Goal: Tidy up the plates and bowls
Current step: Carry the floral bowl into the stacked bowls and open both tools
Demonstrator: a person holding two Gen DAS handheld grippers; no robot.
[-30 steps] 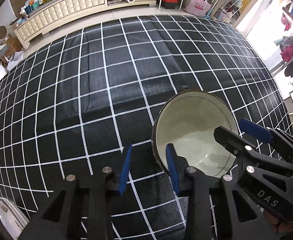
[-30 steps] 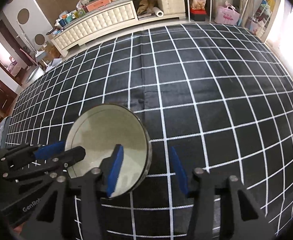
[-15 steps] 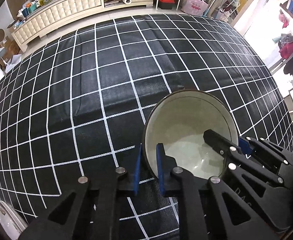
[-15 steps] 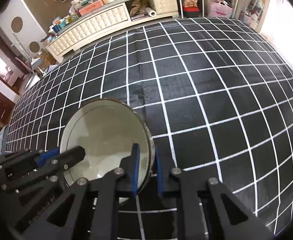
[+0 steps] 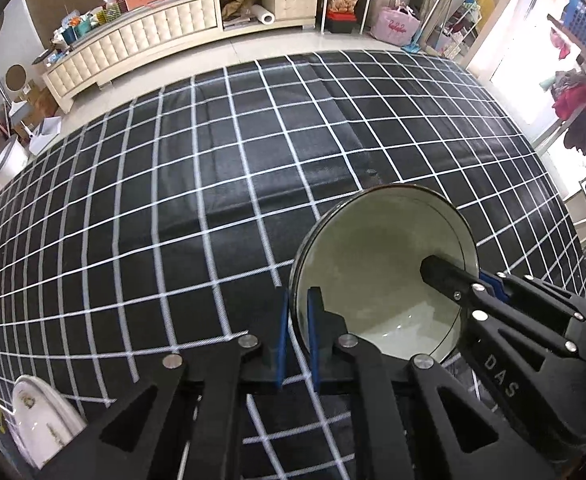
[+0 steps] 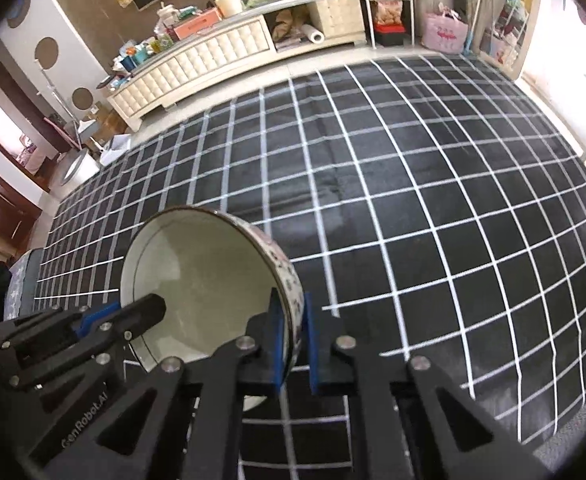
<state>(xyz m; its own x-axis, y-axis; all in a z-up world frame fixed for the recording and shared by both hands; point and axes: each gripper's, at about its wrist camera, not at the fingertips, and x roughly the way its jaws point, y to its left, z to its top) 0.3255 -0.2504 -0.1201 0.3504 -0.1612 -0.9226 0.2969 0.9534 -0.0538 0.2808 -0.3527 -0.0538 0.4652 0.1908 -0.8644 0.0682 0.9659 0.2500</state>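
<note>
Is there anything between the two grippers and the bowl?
No. Both grippers are already shut on the bowl's rim: the left gripper on one side, the right gripper on the opposite side. The black checked cloth around the bowl shows no other object nearby.

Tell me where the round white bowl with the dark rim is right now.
The round white bowl is pinched between both grippers over the black grid-patterned cloth, left gripper and right gripper on opposite rims.

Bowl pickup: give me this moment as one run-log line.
stage: two-gripper hold | bowl: off the checked cloth | left gripper: shut on rim | right gripper: shut on opposite rim
</note>
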